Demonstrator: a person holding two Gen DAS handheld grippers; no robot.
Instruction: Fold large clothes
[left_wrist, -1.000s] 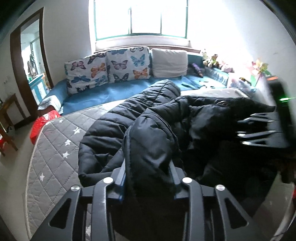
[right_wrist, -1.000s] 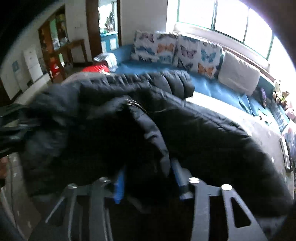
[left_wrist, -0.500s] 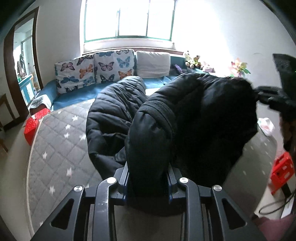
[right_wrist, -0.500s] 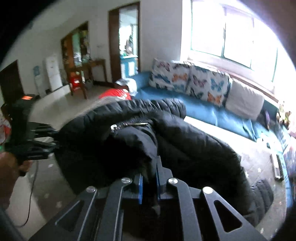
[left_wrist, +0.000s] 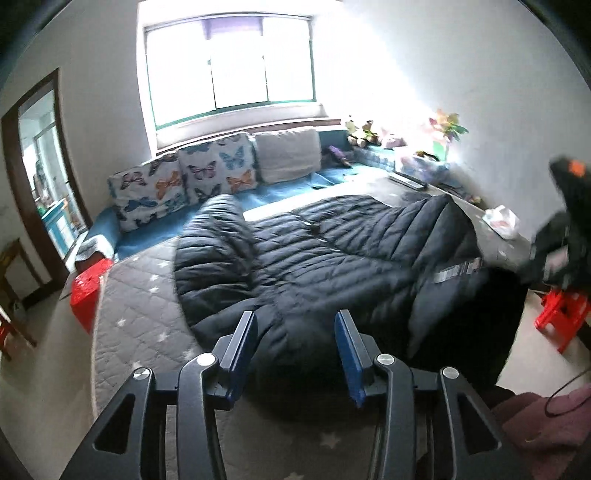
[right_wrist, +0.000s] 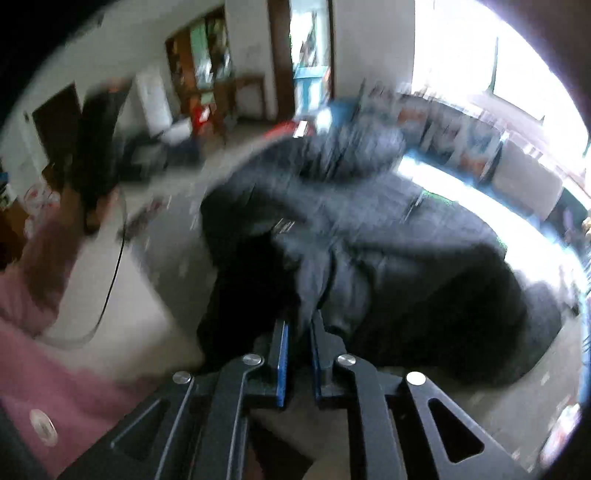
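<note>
Left gripper (left_wrist: 295, 343) has just been opening, its blue pads clear of the black puffer jacket (left_wrist: 314, 258) ahead; right gripper (right_wrist: 298, 332) pinches its hem.

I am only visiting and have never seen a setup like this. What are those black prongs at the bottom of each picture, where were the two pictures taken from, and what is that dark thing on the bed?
There is no robot here. A person holds a hand tool with two fingers in each hand, and a small wide-angle camera on each tool looks out along its fingers. One picture comes from the left tool, the other from the right.

The dark thing is a black puffer jacket lying spread on a grey quilted mattress with white stars. Behind it is a blue couch with butterfly cushions, under a window.

The left gripper has just been opening; its blue pads stand apart, with the jacket lying beyond them, not pinched. The right gripper is nearly closed and pinches a fold of the jacket. That picture is blurred by movement.
</note>
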